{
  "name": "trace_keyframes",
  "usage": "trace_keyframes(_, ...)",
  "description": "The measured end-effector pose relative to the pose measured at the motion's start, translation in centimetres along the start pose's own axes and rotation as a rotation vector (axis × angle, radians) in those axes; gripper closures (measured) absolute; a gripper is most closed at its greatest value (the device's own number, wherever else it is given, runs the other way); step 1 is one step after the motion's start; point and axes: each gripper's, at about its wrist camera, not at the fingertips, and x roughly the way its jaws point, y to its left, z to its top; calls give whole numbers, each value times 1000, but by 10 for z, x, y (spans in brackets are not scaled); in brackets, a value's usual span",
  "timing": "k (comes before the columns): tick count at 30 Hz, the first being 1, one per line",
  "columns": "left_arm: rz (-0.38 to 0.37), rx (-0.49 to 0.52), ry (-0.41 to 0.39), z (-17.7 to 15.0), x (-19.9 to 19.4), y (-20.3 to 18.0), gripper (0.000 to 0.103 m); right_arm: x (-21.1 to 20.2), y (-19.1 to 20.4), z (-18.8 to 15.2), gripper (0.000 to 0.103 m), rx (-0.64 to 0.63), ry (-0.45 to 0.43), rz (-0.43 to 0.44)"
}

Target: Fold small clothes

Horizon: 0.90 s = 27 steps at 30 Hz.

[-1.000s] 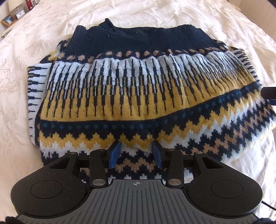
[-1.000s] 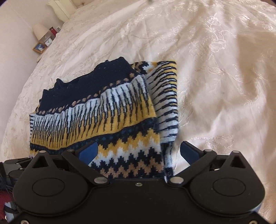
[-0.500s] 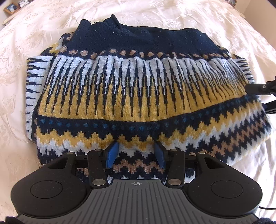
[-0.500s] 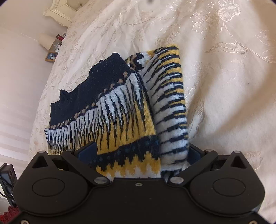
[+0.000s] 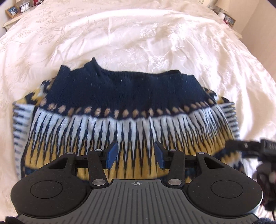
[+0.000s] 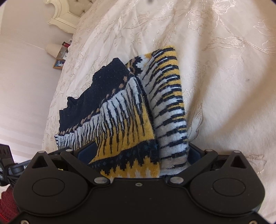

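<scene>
A knit sweater [image 5: 131, 96], navy at the collar with white, yellow and tan patterned bands, lies folded on the bed. My left gripper [image 5: 136, 155] is over its lower middle. Its blue pads stand narrowly apart with the yellow band between them, and the zigzag hem is hidden under the tool. In the right wrist view the sweater [image 6: 124, 110] rises close to the camera. Its right edge and folded-in sleeve fill the wide gap of my right gripper [image 6: 140, 155], whose jaws stay spread. One black finger [image 5: 241, 145] of that gripper shows at the sweater's right edge.
A cream embroidered bedspread [image 5: 138, 34] surrounds the sweater on all sides. Beside the bed are a nightstand with a photo frame and clock [image 5: 17, 10], a lamp [image 6: 53, 50] and a white headboard [image 6: 65, 19]. A red knit sleeve [image 6: 6, 203] shows at the lower left.
The left gripper has moved up the sweater from the zigzag hem to the yellow band, its gap unchanged. The right gripper has pushed further onto the sweater's right edge, still spread wide.
</scene>
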Motion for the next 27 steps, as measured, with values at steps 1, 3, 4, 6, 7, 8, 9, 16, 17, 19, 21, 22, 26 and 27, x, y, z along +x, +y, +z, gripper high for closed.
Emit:
trace_keyframes(1, 13, 0, 4, 5, 7, -3, 59, 0, 1, 0, 0, -6, 1, -5)
trace_keyframes(3, 41, 0, 34, 14, 23, -8, 59, 0, 2, 0, 0, -24, 4, -13)
trace_keyframes(4, 54, -2, 53, 17, 31, -9, 59, 1, 4, -1, 0, -33, 5, -17)
trace_keyframes(6, 84, -3, 92, 21, 45, -12, 57, 3, 6, -2, 0, -45, 4, -18)
trace_keyframes(7, 100, 5, 109, 22, 51, -14, 57, 3, 6, -2, 0, -49, 3, -15)
trace_keyframes(8, 114, 15, 116, 22, 55, -17, 55, 3, 5, -3, 0, -50, 1, -12)
trace_keyframes(9, 129, 23, 119, 23, 58, -21, 54, 3, 5, -3, 0, -49, 0, -8)
trace_keyframes(16, 168, 40, 123, 21, 62, -35, 52, -1, 0, 6, 0, -23, 7, 49)
trace_keyframes(17, 168, 41, 124, 20, 63, -36, 52, -1, 0, 9, 0, -22, 4, 60)
trace_keyframes(19, 166, 38, 126, 19, 65, -40, 52, 1, 1, 14, 0, -32, 6, 67)
trace_keyframes(21, 166, 36, 129, 21, 66, -38, 52, 4, 2, 19, 0, -46, 9, 74)
trace_keyframes(22, 166, 35, 130, 22, 65, -38, 51, 5, 3, 21, 0, -52, 9, 79)
trace_keyframes(26, 167, 36, 128, 24, 64, -36, 51, 7, 1, 25, 0, -64, 11, 105)
trace_keyframes(27, 166, 36, 126, 24, 64, -36, 51, 7, 1, 25, 0, -67, 12, 111)
